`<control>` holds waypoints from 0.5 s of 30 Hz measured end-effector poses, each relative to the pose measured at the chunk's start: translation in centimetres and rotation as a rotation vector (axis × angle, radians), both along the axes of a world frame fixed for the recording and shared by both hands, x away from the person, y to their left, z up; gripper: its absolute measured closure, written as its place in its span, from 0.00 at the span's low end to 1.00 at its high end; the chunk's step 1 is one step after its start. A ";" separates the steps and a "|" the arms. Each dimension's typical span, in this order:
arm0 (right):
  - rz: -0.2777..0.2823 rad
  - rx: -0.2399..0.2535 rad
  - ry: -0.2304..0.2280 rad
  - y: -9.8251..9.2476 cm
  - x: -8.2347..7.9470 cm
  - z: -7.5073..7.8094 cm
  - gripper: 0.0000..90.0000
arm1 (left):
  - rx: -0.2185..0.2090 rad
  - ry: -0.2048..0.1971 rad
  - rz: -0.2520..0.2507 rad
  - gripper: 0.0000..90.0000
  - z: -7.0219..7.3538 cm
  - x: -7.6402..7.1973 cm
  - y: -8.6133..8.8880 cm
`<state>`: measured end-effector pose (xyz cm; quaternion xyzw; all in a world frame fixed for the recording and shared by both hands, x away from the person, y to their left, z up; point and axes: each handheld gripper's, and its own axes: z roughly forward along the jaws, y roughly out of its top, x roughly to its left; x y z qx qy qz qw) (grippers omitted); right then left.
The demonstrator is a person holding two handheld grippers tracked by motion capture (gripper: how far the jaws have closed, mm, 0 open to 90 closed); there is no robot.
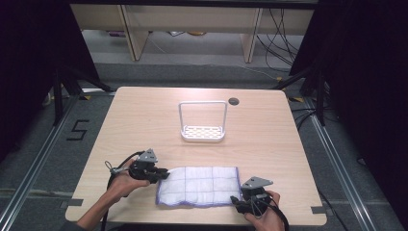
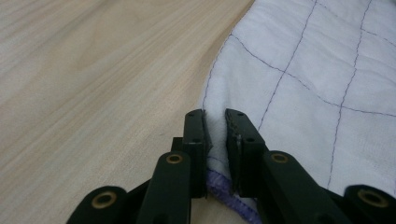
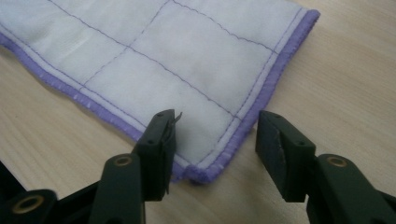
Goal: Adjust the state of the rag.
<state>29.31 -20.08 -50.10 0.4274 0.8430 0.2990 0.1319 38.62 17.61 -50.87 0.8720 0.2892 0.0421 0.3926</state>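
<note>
Near my edge of the table [image 1: 202, 103] lies the white quilted cloth [image 1: 199, 186], flat, with its purple hem towards me and one short end under each of my hands. My left gripper [image 2: 215, 122] has its fingers drawn narrow on that end of the cloth: a pinch of white fabric stands up between the pads, so I judge the hold is taken there. My right gripper [image 3: 215, 127] stands with its fingers wide, one on either side of the near right corner, the left finger [image 3: 159, 140] over the fabric just inside the hem and the right one over bare wood; nothing is pressed yet. I come at the two ends so that the cloth can be lifted evenly, without sagging to one side. Farther out, well apart from the cloth, the white rack [image 1: 202, 121] stands upright in the middle of the table. Closing the right fingers on the corner seems the next thing wanted.
</note>
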 end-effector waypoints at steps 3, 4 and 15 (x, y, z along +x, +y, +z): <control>-0.012 -0.002 0.017 0.1 0.0 0.1 0.54 | 0.010 0.003 0.005 0.88 0.0 -0.2 0.0; -0.012 -0.002 0.020 0.1 -0.1 0.1 0.55 | 0.004 0.003 -0.007 0.88 0.1 -0.3 0.0; 0.046 0.042 0.031 0.5 0.5 0.1 0.90 | 0.016 0.011 -0.031 0.90 0.2 -1.8 0.5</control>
